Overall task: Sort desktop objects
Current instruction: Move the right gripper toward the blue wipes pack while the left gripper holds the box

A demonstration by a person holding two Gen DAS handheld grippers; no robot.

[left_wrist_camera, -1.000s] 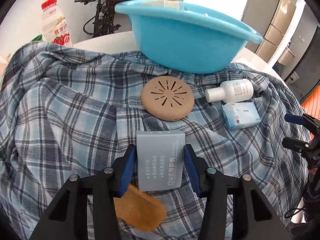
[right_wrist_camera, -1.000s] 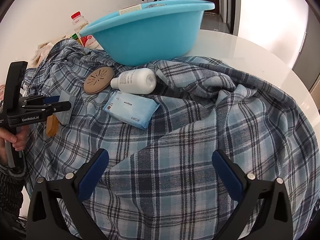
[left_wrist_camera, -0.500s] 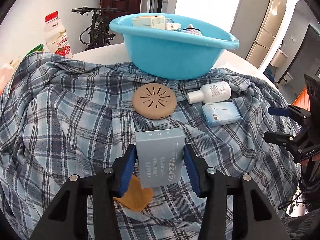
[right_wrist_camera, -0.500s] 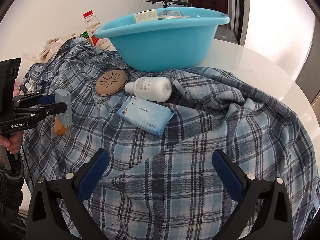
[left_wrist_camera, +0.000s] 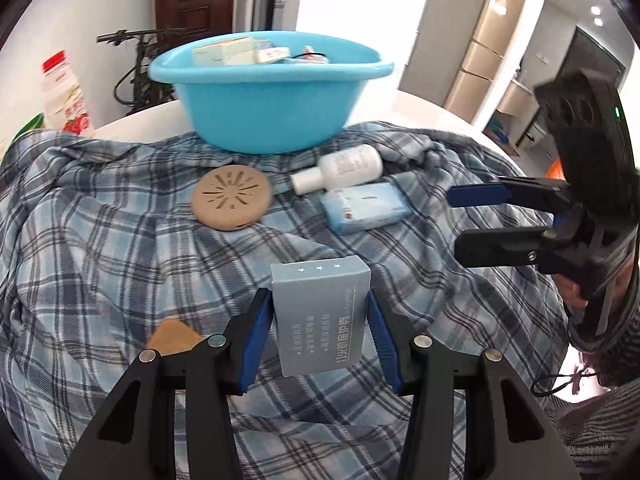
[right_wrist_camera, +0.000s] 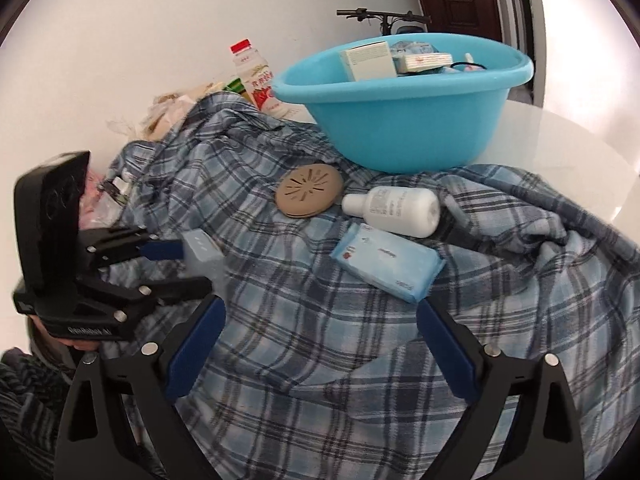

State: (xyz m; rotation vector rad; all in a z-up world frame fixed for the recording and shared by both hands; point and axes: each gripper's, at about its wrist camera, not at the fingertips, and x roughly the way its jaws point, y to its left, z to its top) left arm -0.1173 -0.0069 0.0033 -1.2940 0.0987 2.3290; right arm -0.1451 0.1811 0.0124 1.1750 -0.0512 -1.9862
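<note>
A: Nearest item?

B: The left gripper holds a grey box above the plaid cloth, its jaws pinching the box's two long side faces. The box looks like light, stiff card: rigid enough for a side pinch, though likely to dent under hard pressure. Its face carries three small stars and Chinese print that I cannot read with certainty.

A: And the right gripper?

B: The right gripper hovers with jaws spread wide, holding nothing. Just beyond it lies a tissue pack, which is soft and probably light; a grip across its short width would suit. Its print is too small to read.

A: Further on?

B: A white bottle lies on its side, touching the pack; smooth and round, it could roll or slip, so take it across the body. Beside it lies a tan disc, flat and stiff. Behind stands the basin, already holding cartons. Farthest is a red-capped drink bottle, its label illegible.
</note>
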